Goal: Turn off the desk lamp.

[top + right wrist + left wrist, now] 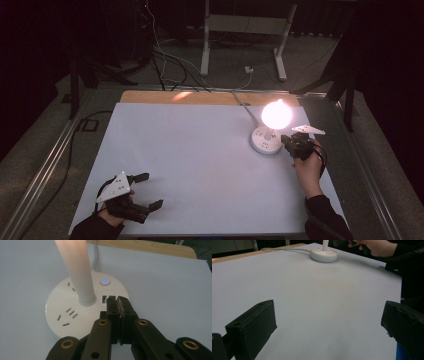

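Note:
A round white socket base sits at the right back of the white mat, and a lit bulb lamp stands plugged into it. In the right gripper view the lamp's white stem rises from the socket base, and a round button on the base glows blue. My right gripper is shut with nothing between its jaws, its tips just over the base's near rim by the USB slots. The right gripper is beside the base in the high view. My left gripper rests open at the mat's front left corner.
The white mat lies on a wooden tabletop whose back edge shows. The socket's cable runs off the back of the table. Cables and table legs crowd the dark floor behind. A metal rail runs along the left side.

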